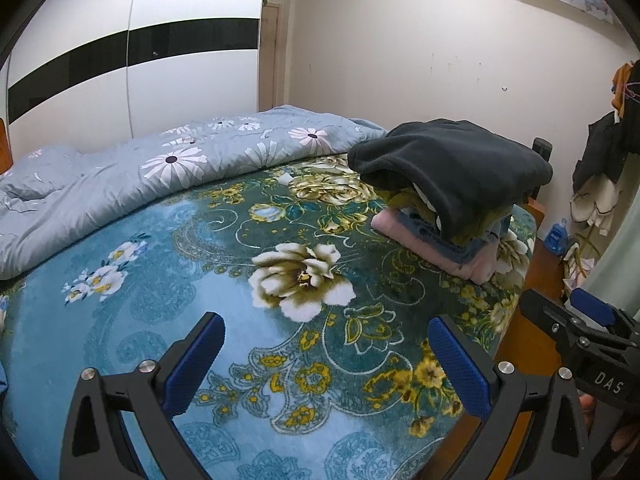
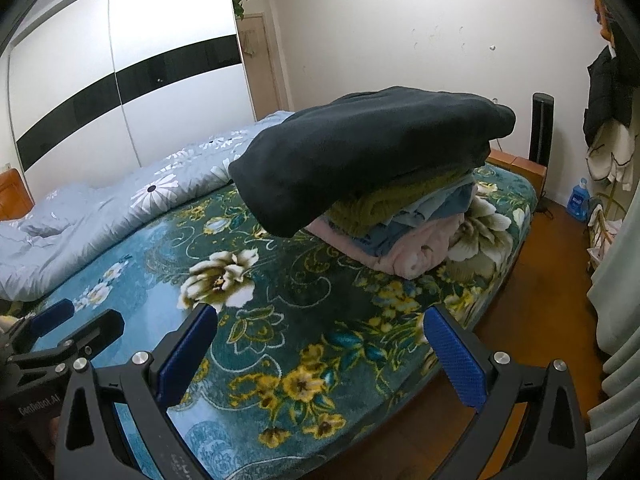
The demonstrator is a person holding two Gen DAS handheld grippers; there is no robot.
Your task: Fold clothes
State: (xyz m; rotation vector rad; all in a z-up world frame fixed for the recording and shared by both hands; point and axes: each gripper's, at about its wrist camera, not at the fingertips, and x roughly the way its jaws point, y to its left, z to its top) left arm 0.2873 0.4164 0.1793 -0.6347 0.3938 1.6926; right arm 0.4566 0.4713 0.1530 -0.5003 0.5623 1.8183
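A stack of folded clothes sits near the bed's far right corner. A dark garment [image 1: 452, 160] [image 2: 360, 148] lies on top and droops over the left side. Under it are an olive piece [image 2: 384, 200], a blue piece [image 2: 436, 208] and a pink one [image 1: 432, 240] [image 2: 416, 248] at the bottom. My left gripper [image 1: 326, 360] hovers open over the teal floral blanket [image 1: 200, 264], well short of the stack, with nothing between its blue pads. My right gripper [image 2: 320, 356] is open too, empty, above the blanket [image 2: 312, 304] in front of the stack. Each gripper shows at the edge of the other's view.
A grey-blue daisy duvet [image 1: 132, 176] is bunched along the bed's far left side. A white wardrobe [image 1: 120, 60] with a black stripe stands behind. Wooden floor [image 2: 552, 264], a blue bottle [image 2: 579, 199], hanging coats [image 2: 608, 92] and a curtain [image 2: 624, 300] are to the right.
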